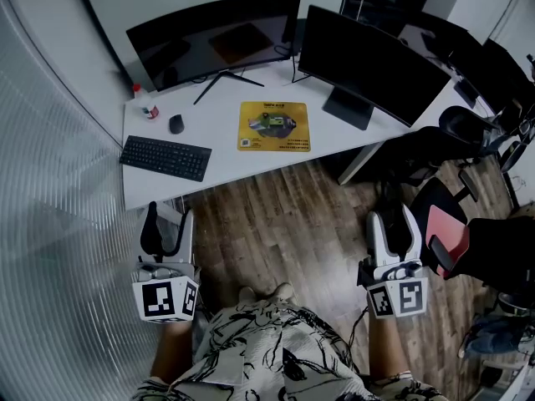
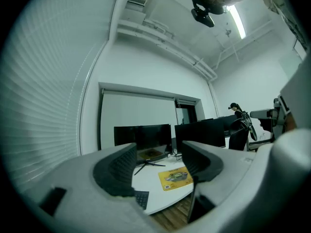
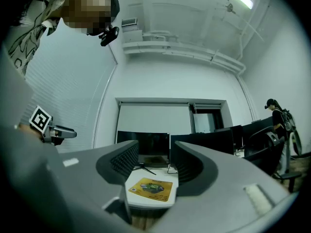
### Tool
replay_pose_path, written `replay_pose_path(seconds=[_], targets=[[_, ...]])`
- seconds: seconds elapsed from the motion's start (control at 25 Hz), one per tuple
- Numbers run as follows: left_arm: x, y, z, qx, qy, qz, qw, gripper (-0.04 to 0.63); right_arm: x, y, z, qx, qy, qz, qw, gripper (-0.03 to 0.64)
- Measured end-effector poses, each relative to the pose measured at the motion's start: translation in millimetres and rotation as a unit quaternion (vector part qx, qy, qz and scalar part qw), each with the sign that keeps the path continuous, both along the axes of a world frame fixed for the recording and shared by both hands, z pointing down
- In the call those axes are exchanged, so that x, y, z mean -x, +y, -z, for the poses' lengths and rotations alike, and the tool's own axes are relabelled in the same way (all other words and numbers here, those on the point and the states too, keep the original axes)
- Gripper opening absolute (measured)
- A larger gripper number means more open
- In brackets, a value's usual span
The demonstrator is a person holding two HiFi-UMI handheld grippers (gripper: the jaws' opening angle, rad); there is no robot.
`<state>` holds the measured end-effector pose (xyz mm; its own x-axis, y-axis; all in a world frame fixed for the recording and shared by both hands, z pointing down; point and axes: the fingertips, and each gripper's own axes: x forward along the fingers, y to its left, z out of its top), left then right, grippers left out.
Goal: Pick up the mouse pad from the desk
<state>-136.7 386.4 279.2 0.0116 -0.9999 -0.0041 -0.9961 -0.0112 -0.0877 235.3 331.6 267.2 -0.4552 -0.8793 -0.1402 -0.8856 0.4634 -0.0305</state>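
A yellow mouse pad (image 1: pixel 273 126) with a printed picture lies flat on the white desk (image 1: pixel 221 153), in front of the gap between two monitors. Both grippers hang well short of the desk, over the wooden floor. My left gripper (image 1: pixel 166 224) is open, nothing between its jaws; in the left gripper view the mouse pad (image 2: pixel 174 178) shows far off past the gap. My right gripper (image 1: pixel 394 224) is open too and holds nothing; the right gripper view has the mouse pad (image 3: pixel 150 189) framed between the jaws, at a distance.
A black keyboard (image 1: pixel 165 157) and a black mouse (image 1: pixel 175 124) lie on the desk's left part, a small bottle (image 1: pixel 144 100) at its back left corner. Two dark monitors (image 1: pixel 372 61) stand behind. Office chairs (image 1: pixel 447 224) crowd the right; a ribbed wall (image 1: pixel 50 224) runs along the left.
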Motion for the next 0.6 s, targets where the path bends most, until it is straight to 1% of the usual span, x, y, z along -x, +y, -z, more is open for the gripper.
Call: replay_pose_path(seconds=[0.08, 0.2, 0.24, 0.36, 0.6], targets=[[-1.9, -1.1, -0.5, 0.002, 0.004, 0.005, 1.0000, 0.355, -3.5, -2.9, -1.8, 0.003, -0.004, 0.004, 1.000, 0.270], [-6.3, -1.2, 0.1, -0.002, 0.009, 0.019, 0.9998, 0.427, -13.1, -7.5, -4.7, 0.003, -0.010, 0.005, 1.000, 0.361], [-8.7, -1.3, 0.2, -0.002, 0.010, 0.023, 0.9997, 0.450, -16.8, -9.3, -5.8, 0.003, -0.011, 0.005, 1.000, 0.382], [-18.7, -0.8, -0.4, 0.000, 0.014, 0.031, 0.9994, 0.482, -27.4, -13.4, -9.4, 0.006, -0.012, 0.009, 1.000, 0.407], [-36.0, -0.6, -2.6, 0.007, 0.017, 0.039, 0.9991, 0.509, -42.1, -19.7, -14.4, 0.008, -0.014, 0.015, 1.000, 0.416]])
